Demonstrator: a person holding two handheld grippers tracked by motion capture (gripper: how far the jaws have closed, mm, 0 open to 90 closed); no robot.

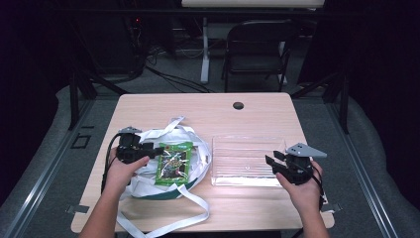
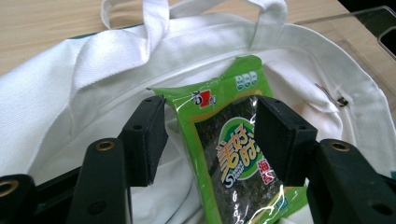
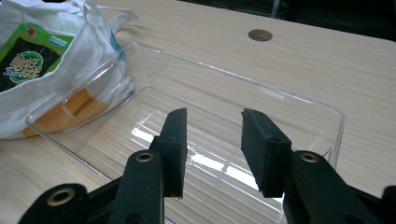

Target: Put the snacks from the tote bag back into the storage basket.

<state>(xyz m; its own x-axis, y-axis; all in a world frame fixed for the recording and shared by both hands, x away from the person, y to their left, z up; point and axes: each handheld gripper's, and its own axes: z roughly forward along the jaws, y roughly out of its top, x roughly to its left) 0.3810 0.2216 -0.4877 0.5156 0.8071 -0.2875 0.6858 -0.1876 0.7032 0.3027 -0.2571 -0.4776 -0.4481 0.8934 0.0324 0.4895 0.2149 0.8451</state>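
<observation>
The left gripper (image 2: pixel 210 135) straddles the top of the green seaweed pack (image 2: pixel 233 154), which lies on the white tote bag (image 1: pixel 148 183) at the table's left; its jaws stand apart with visible gaps either side of the pack, so nothing is gripped yet, probably lined up to pinch it. The right gripper (image 3: pixel 212 149) waits released and empty over the near right corner of the clear tray (image 1: pixel 247 144), likely the pack's destination. The bag's 2 long straps (image 1: pixel 193 198) loop around the pack and could snag a lift.
</observation>
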